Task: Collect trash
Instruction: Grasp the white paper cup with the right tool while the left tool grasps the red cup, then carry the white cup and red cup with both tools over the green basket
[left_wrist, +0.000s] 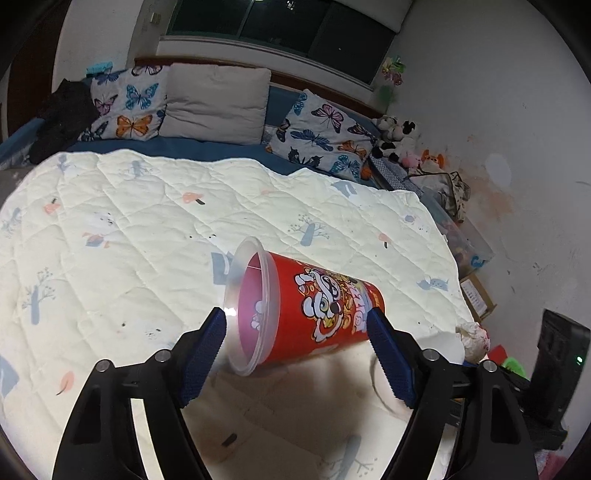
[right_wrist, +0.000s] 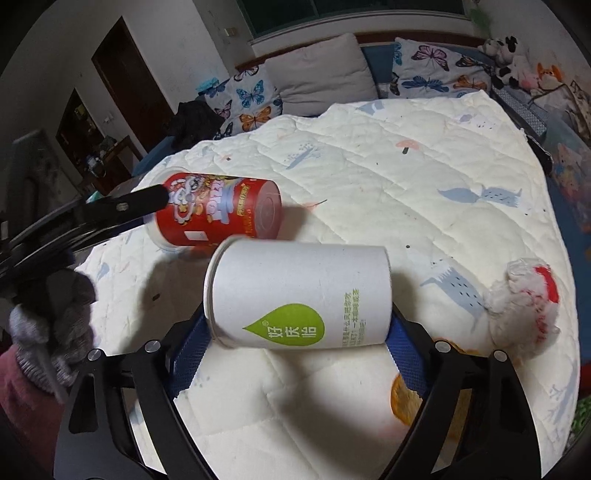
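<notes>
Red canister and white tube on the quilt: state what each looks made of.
Red canister: probably paperboard with a glossy printed wrap, judging by the cartoon graphics; a translucent, frosted plastic lid covers its mouth.
White tube: looks like matte cardboard, with a dull, non-reflective surface, a green drop logo and a rolled rim at its end. Neither material is certain from looks alone.

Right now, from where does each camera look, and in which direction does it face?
Left wrist: sits behind the left tool, facing down over the quilt toward the pillows; its fingers flank the red cup.
Right wrist: sits behind the right tool, facing the same way; the white tube lies between its fingers; a gloved hand shows at left.
Shared: red cup, quilt, crumpled tissue.
</notes>
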